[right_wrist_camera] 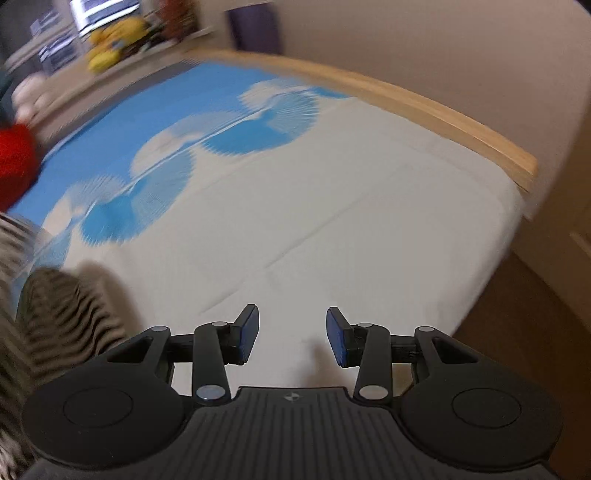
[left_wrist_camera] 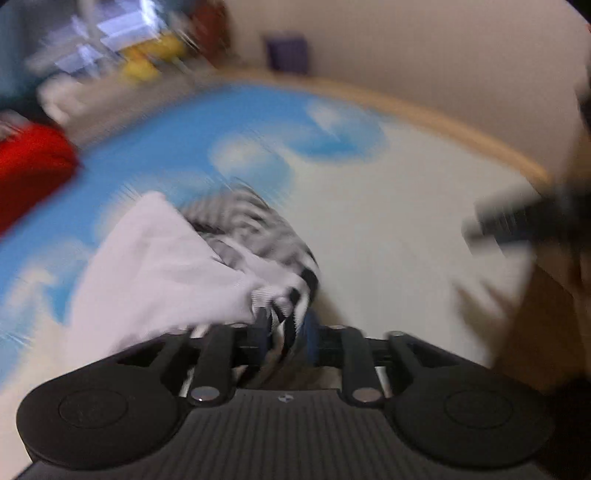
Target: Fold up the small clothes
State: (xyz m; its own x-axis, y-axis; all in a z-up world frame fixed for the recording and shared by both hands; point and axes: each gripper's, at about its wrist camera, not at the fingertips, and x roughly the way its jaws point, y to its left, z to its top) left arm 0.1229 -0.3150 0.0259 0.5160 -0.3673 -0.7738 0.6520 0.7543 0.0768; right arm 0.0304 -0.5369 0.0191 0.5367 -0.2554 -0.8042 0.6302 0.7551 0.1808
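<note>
My left gripper (left_wrist_camera: 284, 332) is shut on a black-and-white striped garment (left_wrist_camera: 258, 229), pinching a bunched edge of it between the blue pads. White cloth of the same bundle (left_wrist_camera: 159, 266) hangs to the left of the fingers, above the bed. The view is motion-blurred. My right gripper (right_wrist_camera: 291, 332) is open and empty, its blue pads apart over the white part of the bed sheet (right_wrist_camera: 332, 206). The striped garment also shows at the left edge of the right wrist view (right_wrist_camera: 55, 317). The right gripper appears as a dark blur at the right of the left wrist view (left_wrist_camera: 517, 221).
The bed has a blue-and-white cloud sheet (left_wrist_camera: 177, 125) and a wooden frame edge (right_wrist_camera: 424, 118) along the far side. A red item (left_wrist_camera: 29, 170) lies at the left. Yellow toys (right_wrist_camera: 114, 40) and shelves stand beyond the bed. A purple bin (right_wrist_camera: 255, 26) stands by the wall.
</note>
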